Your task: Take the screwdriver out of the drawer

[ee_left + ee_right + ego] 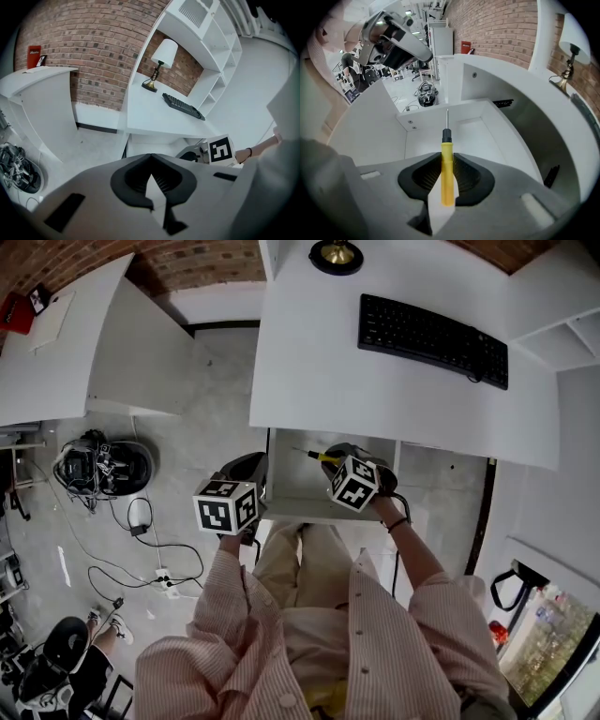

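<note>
A yellow-handled screwdriver (447,180) with a black collar and thin metal shaft sits between the pads of my right gripper (447,157), which is shut on its handle. It hangs above the floor of the open white drawer (474,137), shaft pointing away from me. In the head view the screwdriver (322,457) shows at the right gripper (332,458), over the drawer (292,495) under the desk. My left gripper (257,463) hovers at the drawer's left edge. Its jaws (151,157) meet at the tips with nothing between them.
The white desk (375,390) above the drawer carries a black keyboard (431,334) and a lamp base (336,254). A second white table (66,343) stands to the left. Cables and gear (103,467) lie on the floor at left. The person's knees sit just below the drawer front.
</note>
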